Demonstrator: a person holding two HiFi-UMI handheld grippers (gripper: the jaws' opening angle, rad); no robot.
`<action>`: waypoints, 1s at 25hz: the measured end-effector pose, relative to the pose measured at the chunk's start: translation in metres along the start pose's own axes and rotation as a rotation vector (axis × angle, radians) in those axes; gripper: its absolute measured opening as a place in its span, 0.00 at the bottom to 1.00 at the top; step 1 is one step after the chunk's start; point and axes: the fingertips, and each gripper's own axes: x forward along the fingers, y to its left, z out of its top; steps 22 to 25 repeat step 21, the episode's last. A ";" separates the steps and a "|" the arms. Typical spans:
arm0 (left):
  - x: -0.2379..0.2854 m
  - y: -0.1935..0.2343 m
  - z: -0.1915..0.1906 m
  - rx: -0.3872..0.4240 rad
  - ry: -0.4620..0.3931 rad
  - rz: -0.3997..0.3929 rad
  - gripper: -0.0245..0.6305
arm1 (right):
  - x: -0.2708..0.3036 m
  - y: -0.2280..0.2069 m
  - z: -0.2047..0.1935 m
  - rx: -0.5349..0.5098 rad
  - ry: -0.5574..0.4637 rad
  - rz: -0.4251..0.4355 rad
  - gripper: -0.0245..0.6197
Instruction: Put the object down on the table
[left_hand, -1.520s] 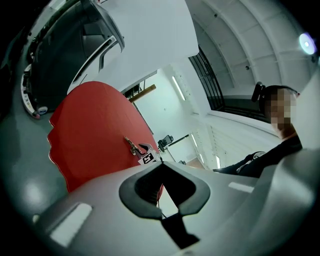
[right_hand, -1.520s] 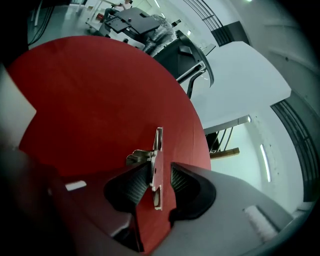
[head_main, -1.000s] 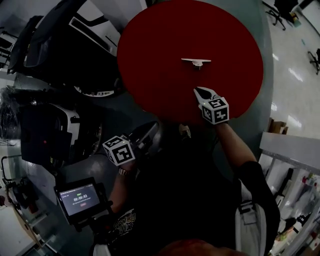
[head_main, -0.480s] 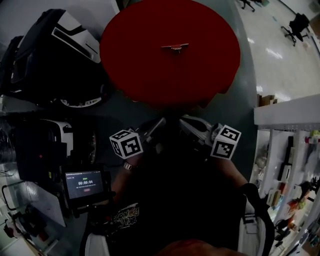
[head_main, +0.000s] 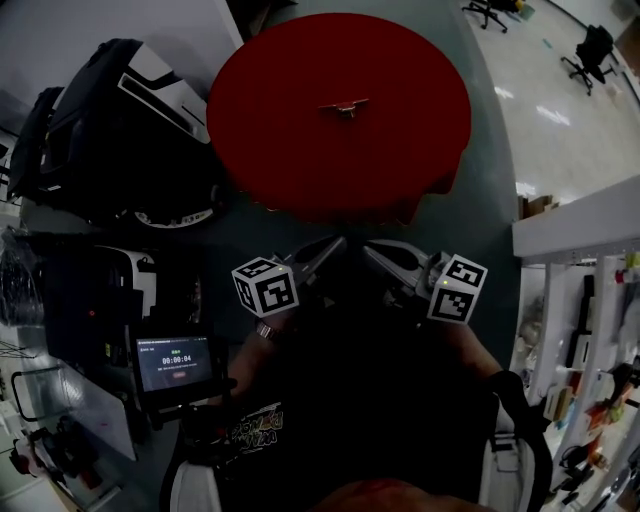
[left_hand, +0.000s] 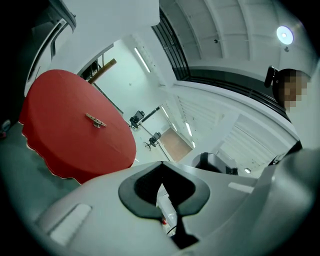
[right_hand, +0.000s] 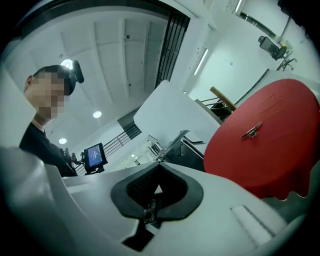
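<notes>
A small metal cleat-shaped object (head_main: 343, 107) lies on the round red table (head_main: 300, 170), apart from both grippers. My left gripper (head_main: 336, 242) and right gripper (head_main: 369, 250) are held close to the person's body, short of the table's near edge, their tips pointing toward each other. In the left gripper view the left gripper (left_hand: 161, 163) is shut and empty, with the object (left_hand: 95, 120) far off on the table (left_hand: 60, 130). The right gripper (right_hand: 159, 164) is likewise shut on nothing, and the object (right_hand: 251, 131) rests on the table (right_hand: 280, 155) at the right.
Black bags and cases (head_main: 110, 110) are piled left of the table. A small screen with a timer (head_main: 177, 364) stands at lower left. White shelving (head_main: 585, 300) runs along the right. Office chairs (head_main: 592, 45) stand on the floor at the far right.
The right gripper has drawn back from over the table, near the object, to the person's body. The left gripper has shifted up and inward. The object stays on the table.
</notes>
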 end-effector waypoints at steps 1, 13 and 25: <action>0.006 -0.007 -0.003 0.003 -0.004 -0.004 0.06 | -0.009 0.001 0.001 0.000 0.007 0.003 0.04; 0.043 -0.027 -0.032 -0.010 -0.030 0.031 0.06 | -0.059 -0.011 0.001 0.027 0.052 0.022 0.04; 0.043 -0.030 -0.038 -0.041 -0.047 0.038 0.06 | -0.067 -0.010 -0.002 0.047 0.055 0.033 0.04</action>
